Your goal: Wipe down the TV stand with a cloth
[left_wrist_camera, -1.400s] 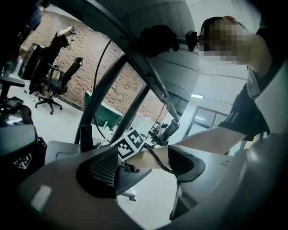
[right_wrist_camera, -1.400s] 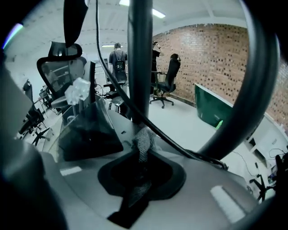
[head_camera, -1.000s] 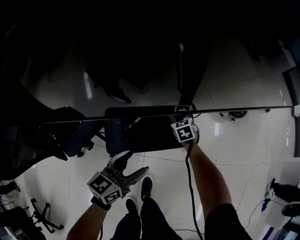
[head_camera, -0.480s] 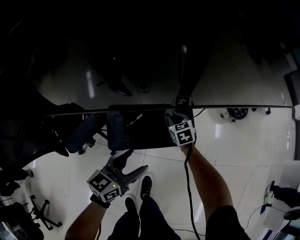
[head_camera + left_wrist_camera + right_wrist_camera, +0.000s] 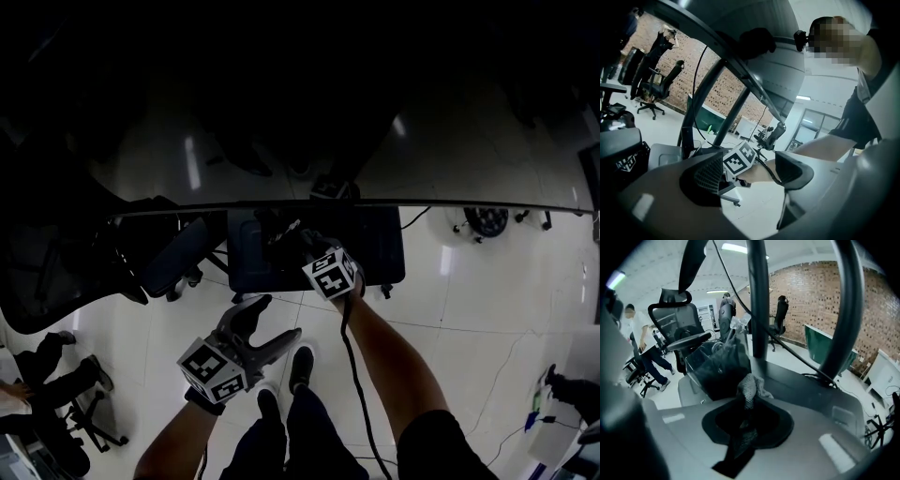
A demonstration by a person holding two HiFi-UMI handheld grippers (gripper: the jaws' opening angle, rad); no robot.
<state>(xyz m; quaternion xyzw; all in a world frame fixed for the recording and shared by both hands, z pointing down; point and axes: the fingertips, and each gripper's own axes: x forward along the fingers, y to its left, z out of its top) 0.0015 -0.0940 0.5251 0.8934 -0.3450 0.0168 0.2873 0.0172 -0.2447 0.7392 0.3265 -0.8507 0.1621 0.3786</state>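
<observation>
The TV stand's dark base plate (image 5: 375,251) lies on the pale floor under the thin edge of the screen (image 5: 469,206). My right gripper (image 5: 305,246) is over the left half of the plate and points down at it. In the right gripper view it (image 5: 747,418) is shut on a grey mesh cloth (image 5: 751,386), whose bunched end rests on the plate (image 5: 806,380) near the stand's post (image 5: 758,296). My left gripper (image 5: 265,324) hangs open and empty over the floor in front of the stand. In its own view the left gripper (image 5: 750,171) frames the right gripper's marker cube (image 5: 739,158).
A clear box of cables (image 5: 715,364) sits on the plate's left end, close to the cloth. A second slanted post (image 5: 843,310) rises at the right. Office chairs (image 5: 169,258) stand to the left, and my shoes (image 5: 298,367) are on the tiles below.
My right gripper has slid left along the base plate with the cloth in it. The left gripper has stayed about where it was, still open.
</observation>
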